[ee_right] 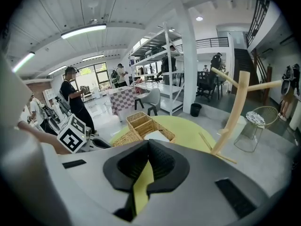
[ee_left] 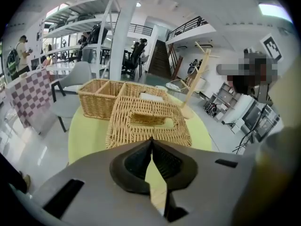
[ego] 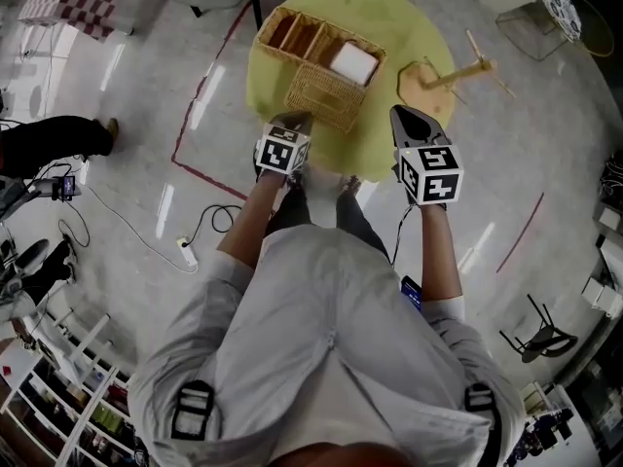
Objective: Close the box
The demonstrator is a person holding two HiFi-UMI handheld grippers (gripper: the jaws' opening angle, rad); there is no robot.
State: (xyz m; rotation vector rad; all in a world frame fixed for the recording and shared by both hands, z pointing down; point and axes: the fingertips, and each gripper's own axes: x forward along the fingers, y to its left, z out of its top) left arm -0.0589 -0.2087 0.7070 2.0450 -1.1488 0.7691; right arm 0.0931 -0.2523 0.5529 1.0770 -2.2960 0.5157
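Left tool (ee_left: 151,144), jaws together, near box (ee_left: 99,99)

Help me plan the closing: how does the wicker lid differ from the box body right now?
The box body stands open-topped, split into compartments; the lid is swung out toward the person, off the opening. The body holds a white item; the lid carries nothing. The lid has a rectangular slot; the body's front wall is unbroken weave. Both are tan wicker on the yellow table.
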